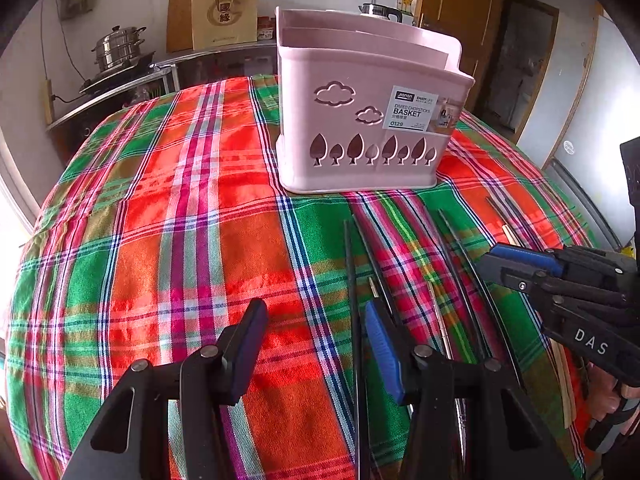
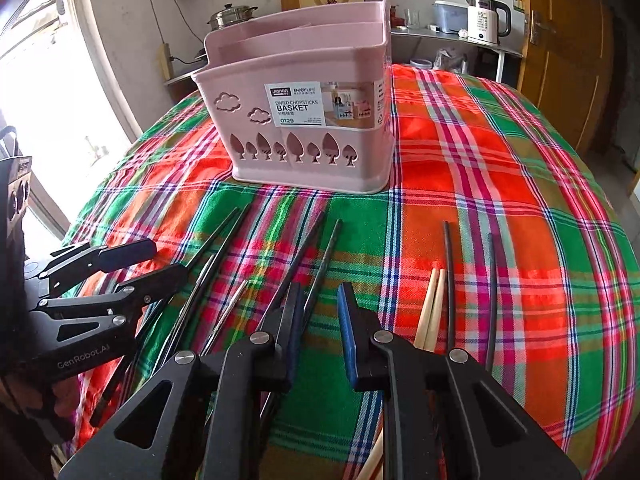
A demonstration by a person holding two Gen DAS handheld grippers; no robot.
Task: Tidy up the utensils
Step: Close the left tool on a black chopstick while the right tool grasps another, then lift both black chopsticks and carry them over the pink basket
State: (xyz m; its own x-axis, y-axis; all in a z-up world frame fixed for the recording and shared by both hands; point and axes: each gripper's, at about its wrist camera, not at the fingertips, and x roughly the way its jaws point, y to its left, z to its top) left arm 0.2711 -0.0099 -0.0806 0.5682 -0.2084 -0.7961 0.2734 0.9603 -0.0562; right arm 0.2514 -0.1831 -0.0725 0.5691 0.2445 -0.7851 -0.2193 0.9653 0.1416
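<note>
A pink divided chopstick basket (image 1: 360, 120) (image 2: 304, 140) stands upright on the plaid tablecloth, far from both grippers. Several chopsticks lie loose on the cloth in front of it: black ones (image 1: 350, 248) (image 2: 320, 240), thin metal ones (image 1: 436, 312) (image 2: 228, 312), a pale wooden pair (image 2: 432, 300) and two more black ones (image 2: 450, 280). My left gripper (image 1: 316, 324) (image 2: 168, 262) hovers low with its jaws wide apart; one black chopstick runs between them, untouched. My right gripper (image 2: 320, 308) (image 1: 486, 259) has a narrow gap, with black chopsticks passing under its left finger; nothing is pinched.
The plaid tablecloth (image 1: 180, 220) falls away at the table's edges. Behind stand a counter with a steel steamer pot (image 1: 118, 46), a paper bag (image 1: 224, 16) and a white kettle (image 2: 486, 18). A wooden door (image 2: 568, 40) is at the right. A hand (image 1: 608, 396) holds the right gripper.
</note>
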